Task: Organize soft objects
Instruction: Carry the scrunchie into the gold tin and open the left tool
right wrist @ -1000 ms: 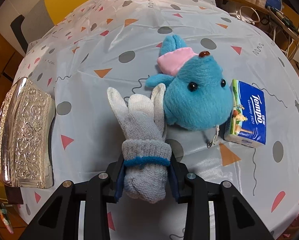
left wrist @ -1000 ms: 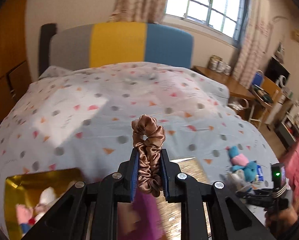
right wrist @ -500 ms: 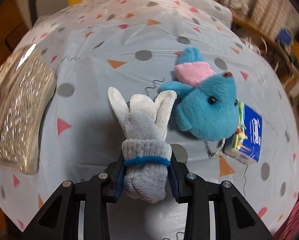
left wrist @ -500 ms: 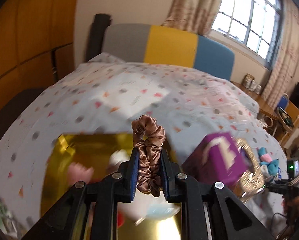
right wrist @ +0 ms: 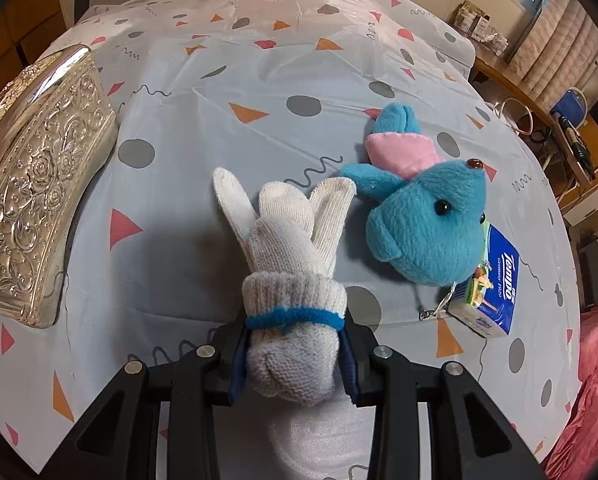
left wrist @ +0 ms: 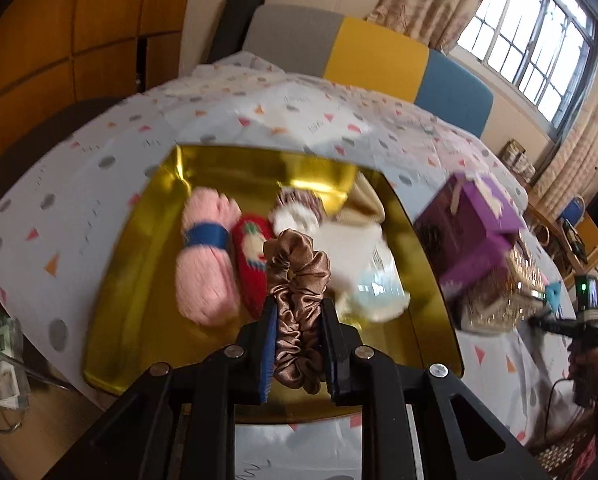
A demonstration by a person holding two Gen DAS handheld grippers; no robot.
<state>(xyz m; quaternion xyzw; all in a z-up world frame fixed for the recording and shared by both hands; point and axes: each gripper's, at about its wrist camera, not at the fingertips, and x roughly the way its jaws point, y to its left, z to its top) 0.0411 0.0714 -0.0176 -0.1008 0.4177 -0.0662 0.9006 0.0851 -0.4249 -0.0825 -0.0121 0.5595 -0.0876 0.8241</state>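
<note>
- The left gripper (left wrist: 297,336) is clamped on a brown satin scrunchie (left wrist: 298,304), and it hangs above the near part of the gold tray (left wrist: 131,280), which lies on the patterned cover (left wrist: 59,184).
- The scrunchie looks very light and soft, with a smooth shiny cloth that I judge slippery; the pads squeeze its lower half flat and its upper loop stands free above the jaws (a hold across the gathered folds seems safer than one on a single layer).
- In the tray there are already a pink yarn skein (left wrist: 205,256), a red knitted piece (left wrist: 251,268) and some white soft things which are too blurred to name.
- The right gripper (right wrist: 295,356) grasps a rolled grey knit glove (right wrist: 291,280) just below its blue cuff band, over the cover.
- The glove seems light, thick and springy, not fragile; the rolled cuff is the firmest part, while the loose fingers would flop and stretch if taken.
- The blue plush toy (right wrist: 427,224) lies just beside the glove and touches a tissue pack (right wrist: 495,292); I judge it bulky but light, best pinched at an ear or the pink cap.
</note>
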